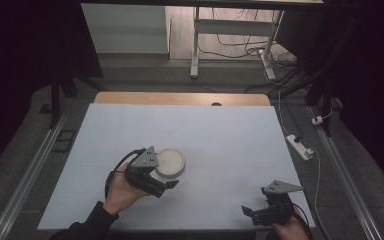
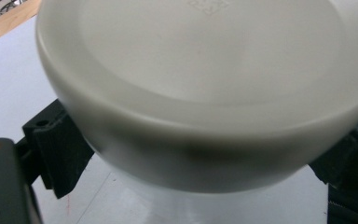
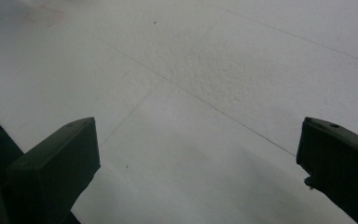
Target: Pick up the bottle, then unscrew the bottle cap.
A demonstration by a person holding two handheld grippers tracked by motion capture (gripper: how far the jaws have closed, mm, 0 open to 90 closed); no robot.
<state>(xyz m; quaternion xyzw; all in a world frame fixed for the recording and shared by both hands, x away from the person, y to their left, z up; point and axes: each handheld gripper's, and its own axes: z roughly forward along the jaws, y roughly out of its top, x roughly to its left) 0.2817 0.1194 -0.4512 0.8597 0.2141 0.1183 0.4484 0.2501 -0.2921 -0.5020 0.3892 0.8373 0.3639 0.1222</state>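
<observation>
A white round bowl (image 1: 170, 162) lies upside down on the white table sheet (image 1: 220, 135), left of centre. My left gripper (image 1: 166, 180) is right against its near side, held by a hand. In the left gripper view the bowl (image 2: 205, 93) looms very close and slightly blurred. The black fingers (image 2: 56, 144) stand spread wide at either side of its rim, so the gripper is open. I cannot tell whether they touch it. My right gripper (image 1: 250, 214) rests open near the front right corner, above bare sheet (image 3: 198, 93).
The sheet covers a wooden table whose far edge (image 1: 180, 98) shows. A power strip (image 1: 300, 146) and cables lie on the floor to the right. White desk legs (image 1: 196, 45) stand beyond the table.
</observation>
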